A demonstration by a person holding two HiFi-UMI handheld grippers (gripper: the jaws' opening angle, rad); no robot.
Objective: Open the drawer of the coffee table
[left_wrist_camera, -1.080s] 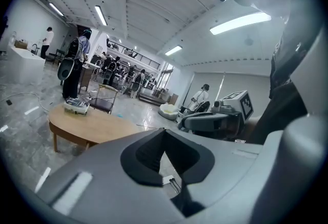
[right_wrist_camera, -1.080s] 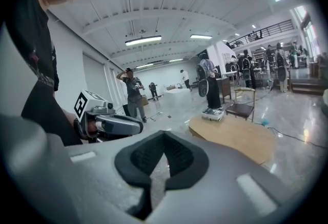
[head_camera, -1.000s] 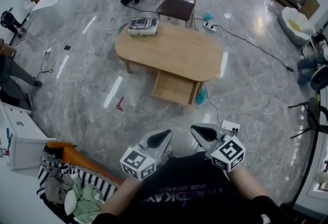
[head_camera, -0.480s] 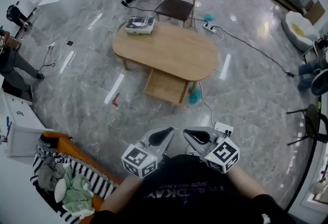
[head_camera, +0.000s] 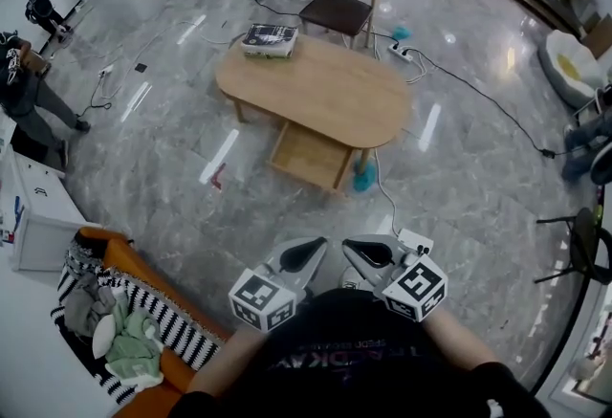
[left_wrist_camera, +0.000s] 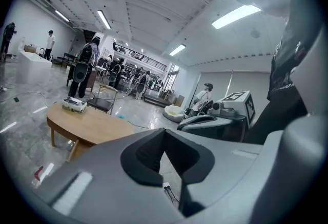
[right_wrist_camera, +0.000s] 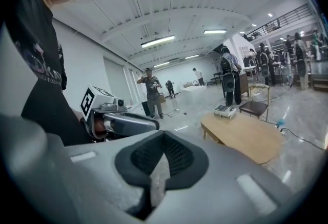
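Your left gripper (head_camera: 304, 252) and right gripper (head_camera: 366, 251), each with jaws pressed together on nothing, sit side by side close to your chest, noses aimed forward and a little down at the coffee table (head_camera: 316, 86). The table stands well apart from both, straight ahead, its long axis running across your path. The drawer (head_camera: 308, 156) shows under the table's near edge, facing you. It lines up more with the left gripper, which looks marginally nearer; neither is within reach.

One coffee table (head_camera: 316, 86), one drawer (head_camera: 308, 156), one chair (head_camera: 337, 12), two grippers (left gripper (head_camera: 308, 252), right gripper (head_camera: 365, 252))
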